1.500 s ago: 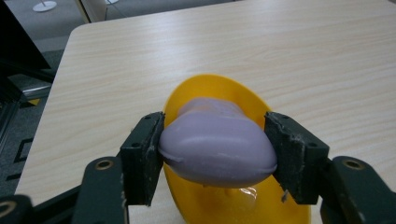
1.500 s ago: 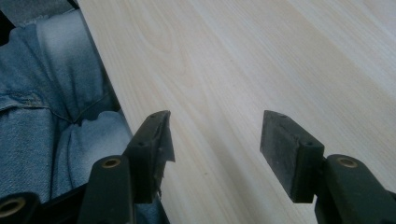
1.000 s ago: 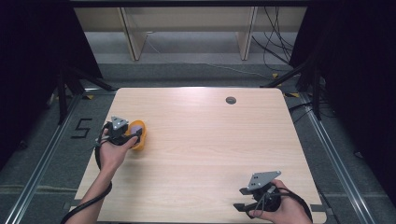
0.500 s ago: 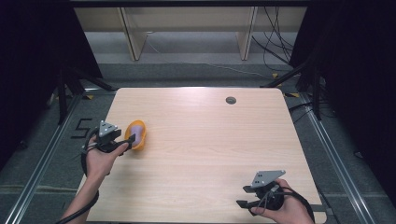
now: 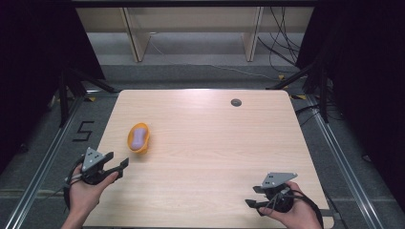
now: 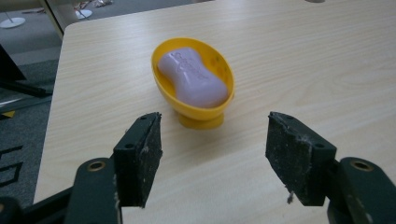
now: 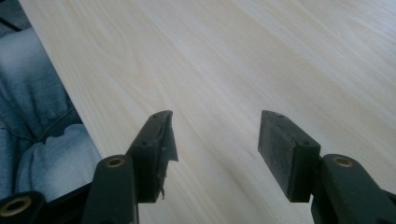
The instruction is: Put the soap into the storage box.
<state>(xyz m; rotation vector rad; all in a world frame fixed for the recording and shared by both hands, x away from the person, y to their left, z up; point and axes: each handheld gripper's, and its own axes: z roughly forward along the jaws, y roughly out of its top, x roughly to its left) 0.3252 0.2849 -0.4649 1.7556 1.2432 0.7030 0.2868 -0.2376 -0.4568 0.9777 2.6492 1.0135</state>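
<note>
An orange-yellow soap dish (image 5: 137,143) stands on the left part of the wooden table (image 5: 215,143), with a purple soap bar (image 5: 139,135) lying in it. My left gripper (image 5: 117,160) is near the table's front left corner, a short way from the dish and pointing at it. In the left gripper view, dish (image 6: 201,116) and soap (image 6: 191,77) lie ahead of the left gripper (image 6: 214,140). Its jaws have just been opening and hold nothing. My right gripper (image 5: 253,196) rests open at the front right. Its jaws (image 7: 215,126) have closed slightly over bare wood.
A dark round grommet (image 5: 236,102) sits near the table's far right edge. A "5" mark (image 5: 82,130) is on the floor to the left. In the right gripper view, the person's blue trousers (image 7: 37,140) show past the table's near edge.
The left gripper let go of the dish's rim, opened and drew back toward the front left corner. The dish stayed in place. The right hand barely moved.
</note>
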